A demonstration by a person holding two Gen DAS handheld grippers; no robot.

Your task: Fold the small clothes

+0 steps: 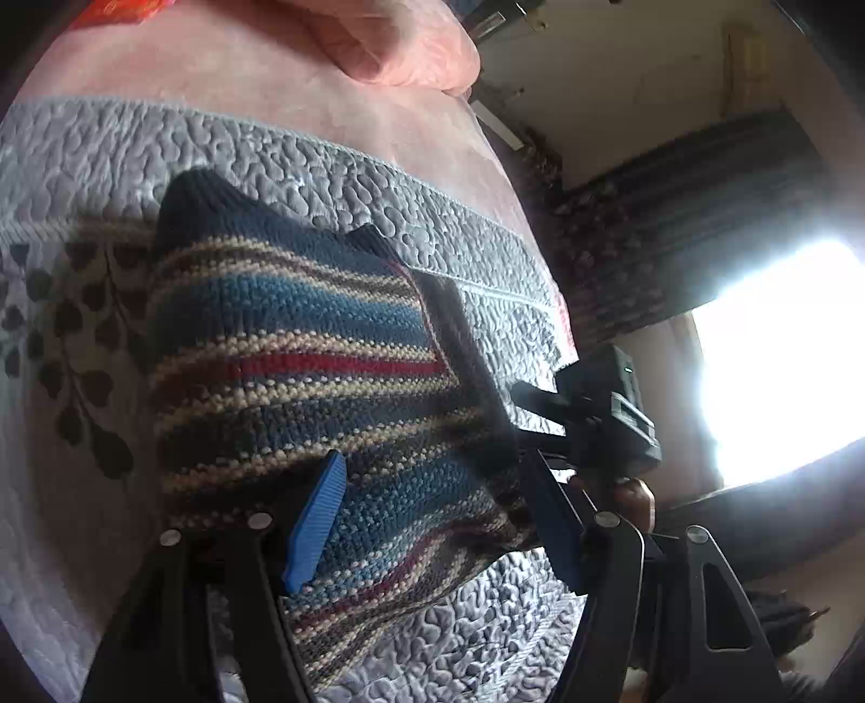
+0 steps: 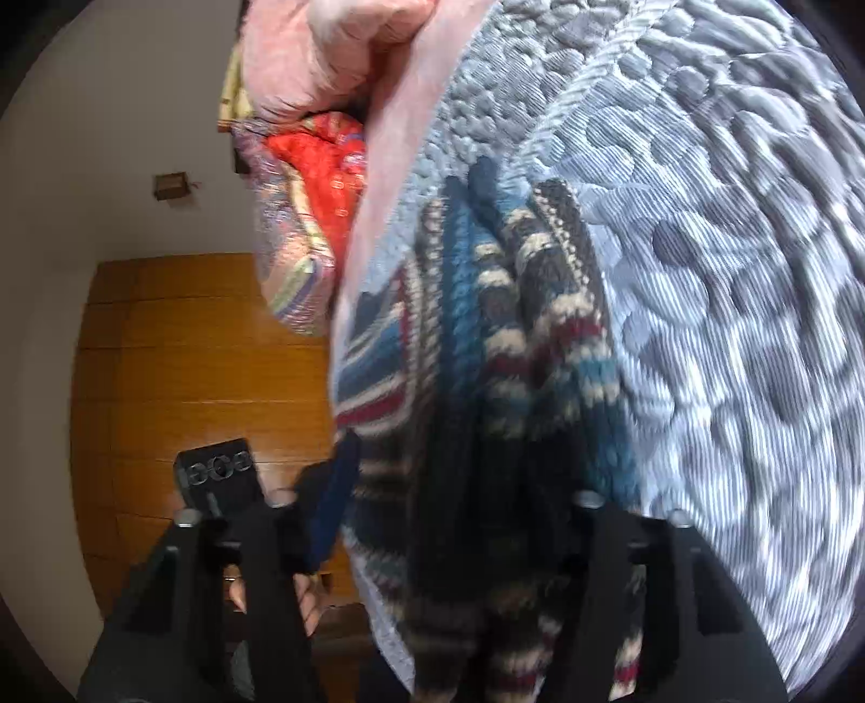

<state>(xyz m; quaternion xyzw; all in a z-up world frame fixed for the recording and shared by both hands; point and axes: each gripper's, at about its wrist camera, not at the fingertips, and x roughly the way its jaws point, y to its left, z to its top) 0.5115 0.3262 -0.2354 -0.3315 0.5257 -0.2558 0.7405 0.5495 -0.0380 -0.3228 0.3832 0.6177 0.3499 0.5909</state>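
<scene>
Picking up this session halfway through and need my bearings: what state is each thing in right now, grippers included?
Striped knit garment: partly folded, bunched in layers, lying on the quilt.
Left gripper: jaws apart, garment between the fingers; grip not confirmed.
Right gripper: fingers spread around bunched knit layers; closure unclear, view blurred.
Grey quilt: spread flat under the garment.
Pink blanket: rumpled in a heap at the far end.

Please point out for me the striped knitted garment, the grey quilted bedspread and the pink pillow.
striped knitted garment point(image 1: 303, 346), left wrist view, on the red stripe across its middle.
grey quilted bedspread point(image 2: 730, 270), right wrist view, on a bare pebble-patterned part.
pink pillow point(image 1: 389, 38), left wrist view, on its rounded near end.
</scene>
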